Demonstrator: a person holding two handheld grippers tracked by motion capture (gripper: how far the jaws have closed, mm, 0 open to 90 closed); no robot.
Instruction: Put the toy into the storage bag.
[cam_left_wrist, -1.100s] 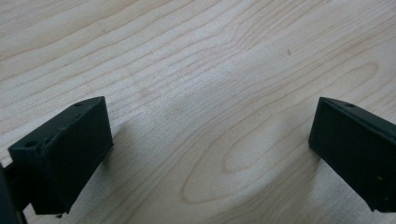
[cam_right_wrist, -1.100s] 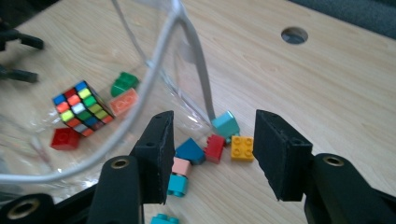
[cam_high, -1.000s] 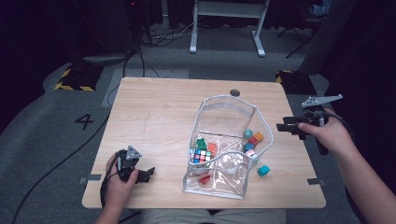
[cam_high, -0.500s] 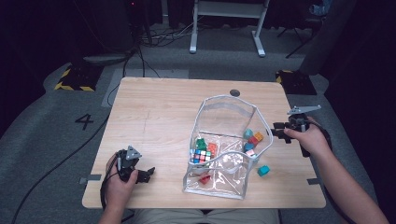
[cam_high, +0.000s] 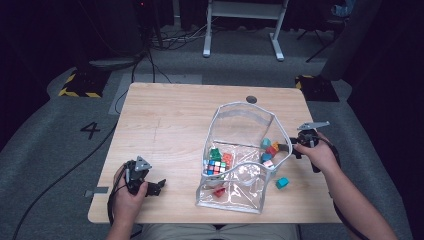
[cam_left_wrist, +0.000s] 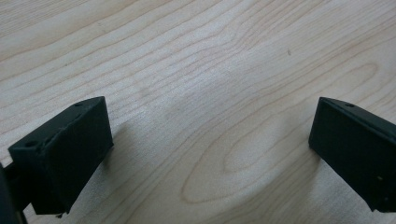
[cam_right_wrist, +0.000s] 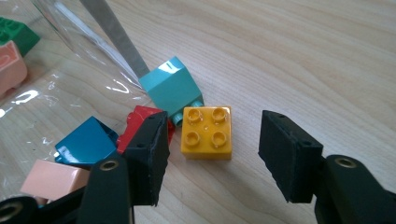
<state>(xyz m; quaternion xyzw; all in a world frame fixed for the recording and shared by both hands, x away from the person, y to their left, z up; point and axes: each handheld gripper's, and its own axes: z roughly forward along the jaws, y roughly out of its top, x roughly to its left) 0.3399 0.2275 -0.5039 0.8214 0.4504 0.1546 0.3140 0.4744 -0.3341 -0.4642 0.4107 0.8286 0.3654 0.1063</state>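
Two spread right tongs (cam_right_wrist: 212, 158), just opened wider, straddle the yellow brick (cam_right_wrist: 207, 132) at mid-frame on the counter (cam_right_wrist: 303, 56); the near jaw could catch the red brick (cam_right_wrist: 140, 122) beside it. Left tongs (cam_left_wrist: 205, 154) gape idle.

The table (cam_high: 170, 125) is pale wood with a wavy brown grain. The bag (cam_high: 243, 131) is clear plastic with grey edging. The yellow brick (cam_right_wrist: 207, 132) lies beside a teal brick (cam_right_wrist: 169, 87), a red brick (cam_right_wrist: 138, 122), a dark blue brick (cam_right_wrist: 88, 141) and a pink brick (cam_right_wrist: 51, 179). A green brick (cam_right_wrist: 14, 33) lies further off. The cube (cam_high: 215, 167) in the bag shows mixed coloured squares. Both the right gripper (cam_right_wrist: 211, 154) and the left gripper (cam_left_wrist: 210, 154) have black jaws. The floor (cam_high: 60, 125) is grey and bears a black numeral and yellow-black hazard stripes (cam_high: 77, 85).
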